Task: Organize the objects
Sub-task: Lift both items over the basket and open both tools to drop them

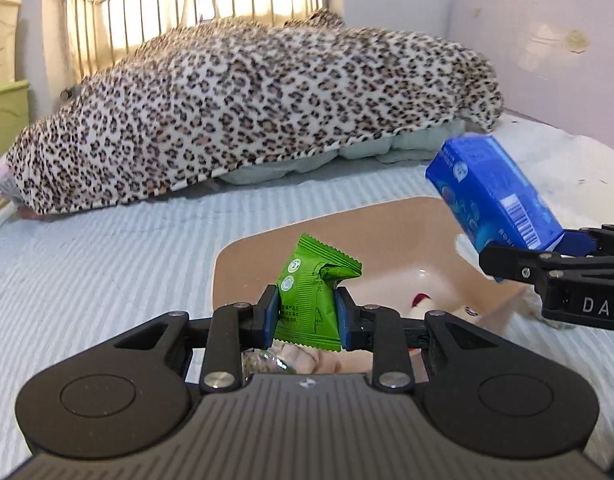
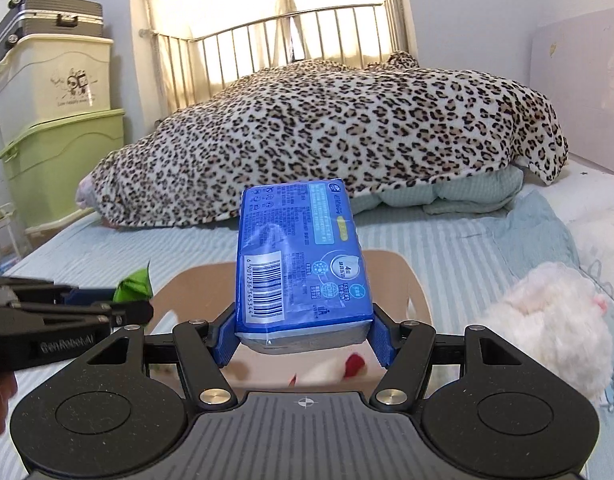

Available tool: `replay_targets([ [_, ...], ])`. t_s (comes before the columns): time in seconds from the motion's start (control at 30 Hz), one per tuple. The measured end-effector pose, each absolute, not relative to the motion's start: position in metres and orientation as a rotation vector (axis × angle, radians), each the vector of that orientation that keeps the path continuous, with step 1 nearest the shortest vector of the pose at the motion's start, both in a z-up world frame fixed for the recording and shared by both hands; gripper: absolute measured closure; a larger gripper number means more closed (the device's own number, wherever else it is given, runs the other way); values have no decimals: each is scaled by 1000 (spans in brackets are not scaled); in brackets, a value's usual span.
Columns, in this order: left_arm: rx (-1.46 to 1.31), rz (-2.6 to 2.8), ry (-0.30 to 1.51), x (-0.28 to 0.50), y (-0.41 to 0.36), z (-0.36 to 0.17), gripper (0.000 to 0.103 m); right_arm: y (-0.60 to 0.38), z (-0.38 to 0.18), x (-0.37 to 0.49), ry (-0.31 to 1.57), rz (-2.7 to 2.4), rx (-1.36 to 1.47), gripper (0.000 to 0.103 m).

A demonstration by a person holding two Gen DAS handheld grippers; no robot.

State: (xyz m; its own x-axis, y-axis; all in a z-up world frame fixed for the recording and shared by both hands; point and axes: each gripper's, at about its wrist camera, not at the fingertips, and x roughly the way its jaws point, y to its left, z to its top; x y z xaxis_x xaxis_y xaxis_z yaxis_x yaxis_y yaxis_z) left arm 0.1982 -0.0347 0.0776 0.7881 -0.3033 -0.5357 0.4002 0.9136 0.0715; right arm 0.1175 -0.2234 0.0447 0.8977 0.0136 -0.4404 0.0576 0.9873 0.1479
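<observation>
My left gripper (image 1: 306,317) is shut on a green snack packet (image 1: 313,296) and holds it upright above the near edge of a tan plastic bin (image 1: 407,228) on the bed. My right gripper (image 2: 303,336) is shut on a blue tissue pack (image 2: 301,256) and holds it above the same bin (image 2: 391,268). In the left wrist view the blue pack (image 1: 493,196) hangs over the bin's right side. Inside the bin lies a white and red item (image 2: 347,368), partly hidden. The left gripper shows at the left of the right wrist view (image 2: 131,312).
A leopard-print blanket (image 2: 331,136) lies heaped across the far side of the striped bed (image 1: 107,264). A white fluffy toy (image 2: 547,320) lies right of the bin. Stacked storage boxes (image 2: 55,120) stand at the left. A metal headboard (image 2: 291,40) is behind.
</observation>
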Motion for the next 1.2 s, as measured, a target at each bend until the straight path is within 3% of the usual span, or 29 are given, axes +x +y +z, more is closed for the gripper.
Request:
replay_targets([
  [0.33,180,-245,674,258,-63,33,72,-237,14,171,556,-93,133,41],
  [0.7,222,-210,779,264,-63,13,69,-232,-13,188,671,-105,101,41],
  [0.73,211,-221,783,262,-62,15,66,-231,-13,187,669,-105,100,40],
  [0.83,202,-217,754,253,-60,26,28,-234,-9,182,635,-93,139,29],
  [0.97,183,-197,715,244,-56,41,17,-239,-3,169,610,-68,175,8],
  [1.2,147,-213,713,221,-38,64,10,-238,11,140,589,-72,158,1],
])
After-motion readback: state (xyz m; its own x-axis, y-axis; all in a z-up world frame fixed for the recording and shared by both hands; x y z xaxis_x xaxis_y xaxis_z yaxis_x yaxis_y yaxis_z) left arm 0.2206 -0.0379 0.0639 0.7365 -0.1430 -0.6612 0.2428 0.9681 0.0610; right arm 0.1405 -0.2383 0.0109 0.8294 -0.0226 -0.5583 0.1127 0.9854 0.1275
